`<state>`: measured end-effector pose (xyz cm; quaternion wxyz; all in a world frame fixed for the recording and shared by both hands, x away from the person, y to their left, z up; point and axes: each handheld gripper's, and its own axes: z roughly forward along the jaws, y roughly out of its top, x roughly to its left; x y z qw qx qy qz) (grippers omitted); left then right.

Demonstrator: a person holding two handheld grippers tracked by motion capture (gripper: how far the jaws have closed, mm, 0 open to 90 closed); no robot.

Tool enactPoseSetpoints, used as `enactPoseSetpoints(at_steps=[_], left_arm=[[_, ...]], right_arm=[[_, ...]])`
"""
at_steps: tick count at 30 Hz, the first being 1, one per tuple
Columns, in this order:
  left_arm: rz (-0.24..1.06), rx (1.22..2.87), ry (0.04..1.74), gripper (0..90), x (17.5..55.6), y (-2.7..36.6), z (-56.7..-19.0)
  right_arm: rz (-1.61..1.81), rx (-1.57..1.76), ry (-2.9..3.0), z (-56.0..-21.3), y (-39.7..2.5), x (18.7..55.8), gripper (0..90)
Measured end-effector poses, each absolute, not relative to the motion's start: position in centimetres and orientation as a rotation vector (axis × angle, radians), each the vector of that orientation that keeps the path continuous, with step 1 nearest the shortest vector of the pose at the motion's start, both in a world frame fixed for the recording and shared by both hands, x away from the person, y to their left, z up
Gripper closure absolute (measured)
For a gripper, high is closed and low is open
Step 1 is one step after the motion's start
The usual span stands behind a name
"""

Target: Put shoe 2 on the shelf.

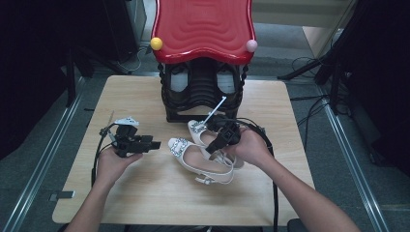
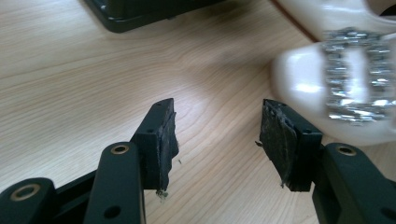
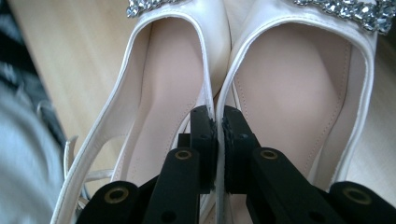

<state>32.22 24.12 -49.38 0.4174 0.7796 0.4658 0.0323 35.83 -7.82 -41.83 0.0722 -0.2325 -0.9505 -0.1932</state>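
With our right gripper (image 3: 215, 122) we pinch the touching inner walls of two white patent sandals with crystal buckles (image 1: 205, 154) on the pale wooden table (image 1: 145, 193); that thin grip could slip when lifted. Our left gripper (image 2: 217, 135) hovers low beside their toes, jaws apart, palm-down.

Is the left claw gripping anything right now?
No: in the left gripper view the left claw stands open, with bare wooden table between its jaws and the white shoe's toe off to one side.
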Motion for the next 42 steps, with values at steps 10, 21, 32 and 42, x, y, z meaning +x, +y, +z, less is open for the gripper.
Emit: enactPoseSetpoints(at_steps=[10, 21, 32, 42], left_arm=[[0.114, 1.913, 1.234, 46.4, 31.1, 26.5, -49.6], [0.152, 1.879, 1.259, 46.3, 30.4, 28.0, -49.7], [0.164, 1.845, 1.245, 46.3, 30.5, 28.3, -49.7], [0.153, 1.858, 1.25, 46.4, 30.6, 28.1, -49.8]], right_arm=[[-0.558, -0.323, -2.928, -39.4, -7.0, 35.7, 86.2], [-0.612, -0.278, -2.898, -35.7, -6.5, 35.6, 86.2], [-0.734, -0.294, -2.88, -29.1, -6.6, 35.4, 86.3], [-0.877, -0.321, -2.861, -24.0, -6.7, 35.7, 86.3]])
